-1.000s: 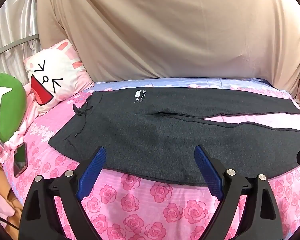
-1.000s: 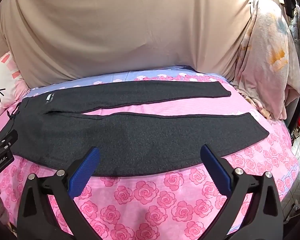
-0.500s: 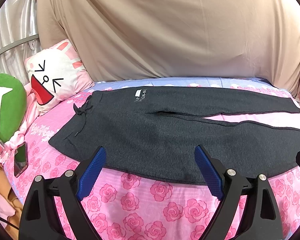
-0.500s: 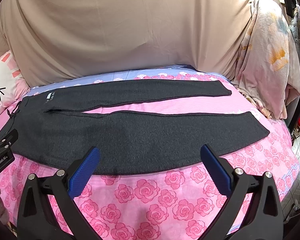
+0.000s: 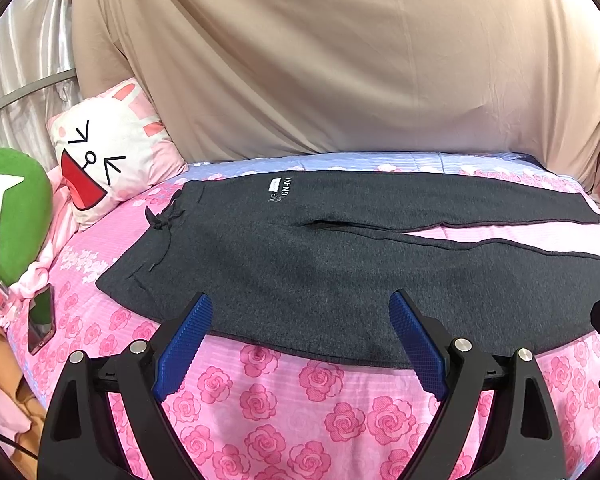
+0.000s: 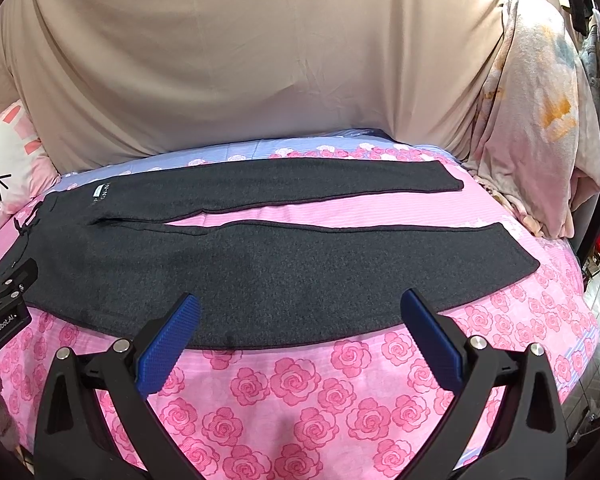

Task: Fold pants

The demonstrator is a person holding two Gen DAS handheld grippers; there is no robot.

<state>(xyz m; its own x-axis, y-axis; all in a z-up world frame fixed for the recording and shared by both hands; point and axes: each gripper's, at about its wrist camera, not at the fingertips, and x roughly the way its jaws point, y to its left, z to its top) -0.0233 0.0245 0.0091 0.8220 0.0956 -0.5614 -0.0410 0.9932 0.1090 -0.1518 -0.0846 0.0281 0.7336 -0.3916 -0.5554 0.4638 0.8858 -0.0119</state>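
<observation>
Dark grey pants (image 5: 320, 264) lie flat across the pink rose-print bed (image 5: 300, 400), waistband with a drawstring to the left, the two legs spread apart toward the right. My left gripper (image 5: 300, 312) hangs open just above the near edge of the seat part, nothing between its blue pads. In the right wrist view the same pants (image 6: 280, 264) stretch to the leg cuffs at the right. My right gripper (image 6: 298, 308) is open over the near leg's front edge, holding nothing. The left gripper's body (image 6: 4, 312) shows at that view's left edge.
A white rabbit-face cushion (image 5: 108, 152) and a green plush (image 5: 8, 216) sit at the bed's left end, with a phone (image 5: 40, 320) lying beside them. A beige sheet (image 5: 320, 60) hangs behind the bed. Draped pale clothing (image 6: 540, 120) hangs at the right.
Both views have drifted slightly; the pants sit a little lower in frame. Both grippers stay open and the pants lie as they did.
</observation>
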